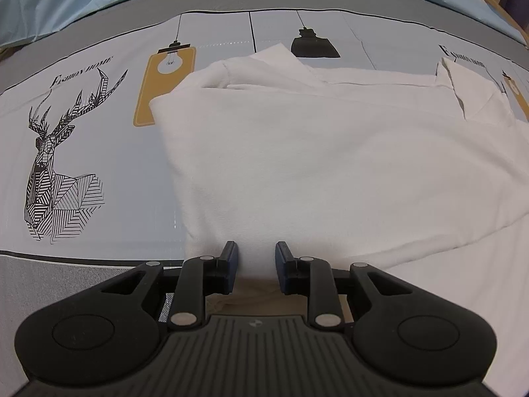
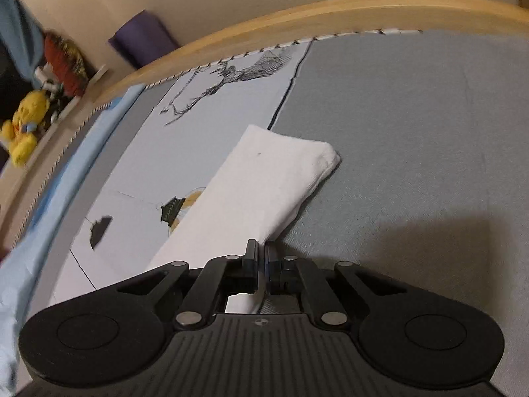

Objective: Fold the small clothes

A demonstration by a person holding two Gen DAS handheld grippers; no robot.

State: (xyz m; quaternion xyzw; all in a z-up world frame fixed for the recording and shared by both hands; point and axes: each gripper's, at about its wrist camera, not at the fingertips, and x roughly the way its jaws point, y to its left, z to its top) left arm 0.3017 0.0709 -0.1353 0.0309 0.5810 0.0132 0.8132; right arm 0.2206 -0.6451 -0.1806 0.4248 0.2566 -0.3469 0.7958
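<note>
A white garment (image 1: 297, 149) lies partly folded on the printed bed cover (image 1: 109, 125), its doubled edge facing left and loose folds at the far side. My left gripper (image 1: 256, 254) points steeply down at the garment's near edge. Its jaws stand a little apart, with a bunch of white cloth filling the gap between the blue pads (image 1: 231, 258). In the right wrist view a long folded strip of the white garment (image 2: 264, 182) runs away from my right gripper (image 2: 261, 251). Its jaws are closed, with a thin layer of that cloth pinched between them.
The bed cover (image 2: 413, 132) is grey with a pale panel of deer and lamp prints. A curved wooden bed frame (image 2: 297, 16) bounds it at the far side. Beyond it are a yellow plush toy (image 2: 23, 132) and a purple object (image 2: 145, 39). Light blue bedding (image 1: 66, 0) lies at the back.
</note>
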